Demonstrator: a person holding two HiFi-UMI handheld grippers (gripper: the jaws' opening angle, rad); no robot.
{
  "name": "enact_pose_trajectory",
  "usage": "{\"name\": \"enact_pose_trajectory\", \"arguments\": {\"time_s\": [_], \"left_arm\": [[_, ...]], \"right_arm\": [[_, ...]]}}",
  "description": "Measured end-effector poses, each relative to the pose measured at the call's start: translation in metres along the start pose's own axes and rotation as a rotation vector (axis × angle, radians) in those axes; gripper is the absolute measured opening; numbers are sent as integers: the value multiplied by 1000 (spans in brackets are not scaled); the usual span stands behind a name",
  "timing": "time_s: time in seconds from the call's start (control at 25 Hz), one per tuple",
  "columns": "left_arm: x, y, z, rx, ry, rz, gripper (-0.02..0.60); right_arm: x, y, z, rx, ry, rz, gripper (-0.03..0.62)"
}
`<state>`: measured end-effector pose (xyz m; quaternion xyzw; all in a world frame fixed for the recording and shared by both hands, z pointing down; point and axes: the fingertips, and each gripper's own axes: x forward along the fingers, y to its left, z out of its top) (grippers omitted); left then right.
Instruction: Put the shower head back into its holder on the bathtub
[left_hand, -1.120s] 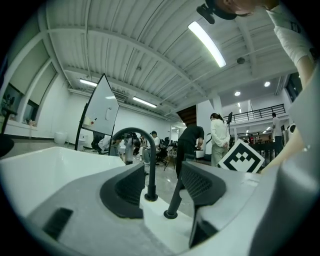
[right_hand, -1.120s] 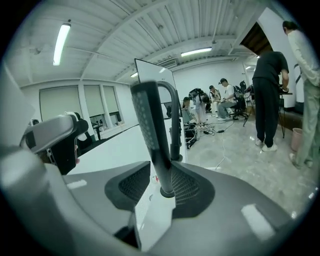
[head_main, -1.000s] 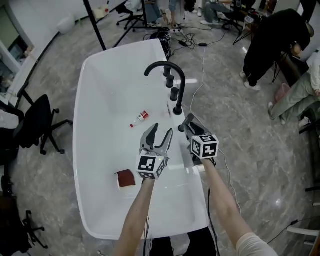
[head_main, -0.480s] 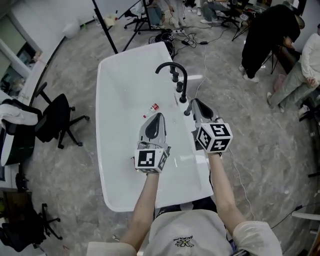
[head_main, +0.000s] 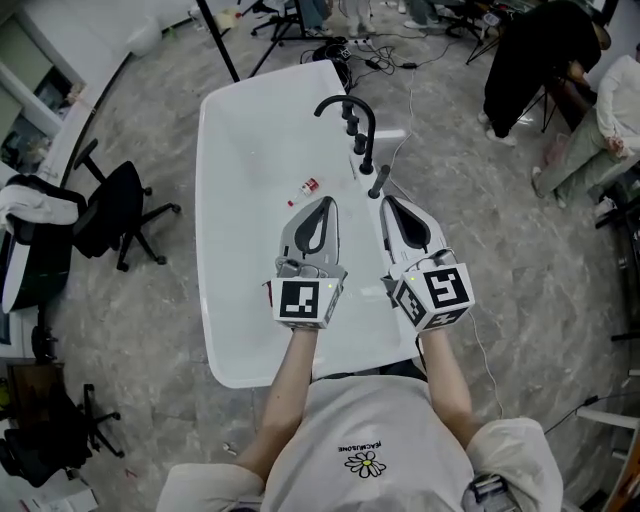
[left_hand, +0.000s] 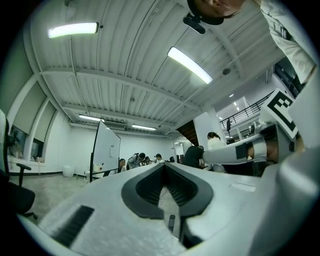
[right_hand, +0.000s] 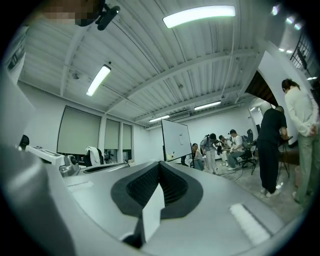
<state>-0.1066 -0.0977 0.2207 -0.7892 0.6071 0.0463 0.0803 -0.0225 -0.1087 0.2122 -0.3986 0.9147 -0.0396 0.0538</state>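
Open workshop with a grey stone floor (head_main: 500, 250). A white bathtub (head_main: 230, 200) stands in the middle, with a black faucet (head_main: 362, 140) on its far right rim. Just near of the faucet a slim dark piece stands on that rim, judged to be the shower head (head_main: 377, 181). Whether it sits fully in its holder cannot be told.

The left gripper (head_main: 324, 204) and right gripper (head_main: 391, 202) hang over the tub, jaws closed with nothing between them.

Procedure: open the right jaws before descending, grip the handle squarely, lower it straight, then check the seating.

The bottle (head_main: 309, 186) has a red label, unreadable. The shirt (head_main: 370, 440) print is illegible. The marker cubes (head_main: 303, 302) carry patterns only.
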Motion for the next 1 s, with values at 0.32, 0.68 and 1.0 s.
{"name": "enact_pose_trajectory", "arguments": {"time_s": [0.32, 0.68, 1.0], "left_arm": [[-11, 9, 11, 17, -5, 23, -2], [-15, 4, 19, -79, -52, -9, -2], [-14, 11, 31, -117, -86, -34, -1]], "right_arm": [[-7, 21, 3, -43, -12, 17, 5], [-13, 17, 4, -40, -12, 6, 5], [-9, 20, 12, -41, -26, 3, 5]]}}
